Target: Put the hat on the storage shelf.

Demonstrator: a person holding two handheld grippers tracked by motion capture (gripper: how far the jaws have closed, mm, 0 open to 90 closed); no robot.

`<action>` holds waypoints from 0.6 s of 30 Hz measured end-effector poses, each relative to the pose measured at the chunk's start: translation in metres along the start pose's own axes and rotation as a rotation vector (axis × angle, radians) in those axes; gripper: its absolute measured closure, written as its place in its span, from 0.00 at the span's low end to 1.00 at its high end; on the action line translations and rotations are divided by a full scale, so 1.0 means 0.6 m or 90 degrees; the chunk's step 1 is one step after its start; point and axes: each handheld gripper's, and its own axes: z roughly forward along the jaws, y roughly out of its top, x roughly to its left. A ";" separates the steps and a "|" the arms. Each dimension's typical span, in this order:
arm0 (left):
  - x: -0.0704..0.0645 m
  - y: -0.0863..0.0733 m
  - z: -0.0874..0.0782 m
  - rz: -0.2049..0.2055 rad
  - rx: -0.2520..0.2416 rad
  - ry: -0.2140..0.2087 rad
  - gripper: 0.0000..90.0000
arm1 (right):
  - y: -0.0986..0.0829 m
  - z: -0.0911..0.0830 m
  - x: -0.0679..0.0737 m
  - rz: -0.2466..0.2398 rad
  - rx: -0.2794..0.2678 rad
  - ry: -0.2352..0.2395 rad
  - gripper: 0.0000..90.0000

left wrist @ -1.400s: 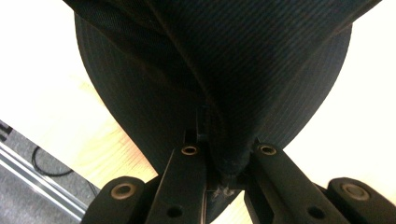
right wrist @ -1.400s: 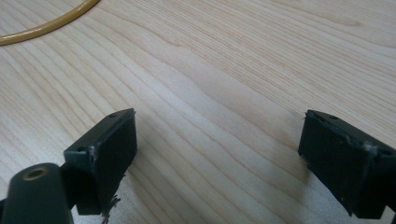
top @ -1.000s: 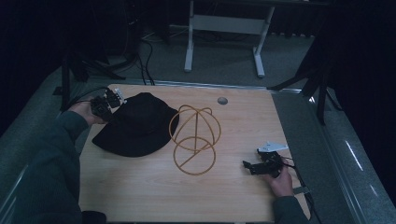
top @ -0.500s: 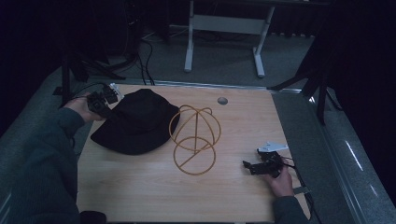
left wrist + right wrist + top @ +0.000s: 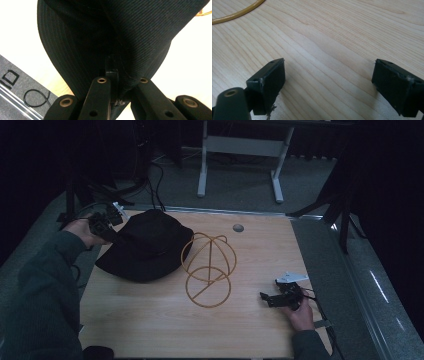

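A pale wooden table (image 5: 150, 320) stood in a dark room. The left gripper (image 5: 102, 225) was clamped on the brim of the black hat (image 5: 147, 245), cloth pinched between its fingers (image 5: 101, 87). The right gripper (image 5: 329, 87) rested wide apart over bare wood, the wire stand (image 5: 207, 270) lying beyond its fingertips.

The wooden table (image 5: 150, 320) bears a small grey round disc (image 5: 238, 227) near its far edge. Beyond that far edge, on the grey floor, stands a white metal stand (image 5: 240, 150) on two feet, and black cables (image 5: 155, 175) trail to the stand's left
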 end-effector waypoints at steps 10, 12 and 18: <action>0.001 -0.008 -0.021 -0.007 -0.020 -0.004 0.98 | 0.000 0.000 0.000 0.000 0.000 0.000 0.13; 0.000 -0.008 -0.024 -0.004 -0.020 -0.004 0.98 | 0.000 0.000 0.000 0.000 0.000 0.000 0.13; -0.004 -0.011 -0.039 0.002 -0.036 -0.012 0.98 | 0.000 0.000 0.000 0.000 0.000 0.000 0.13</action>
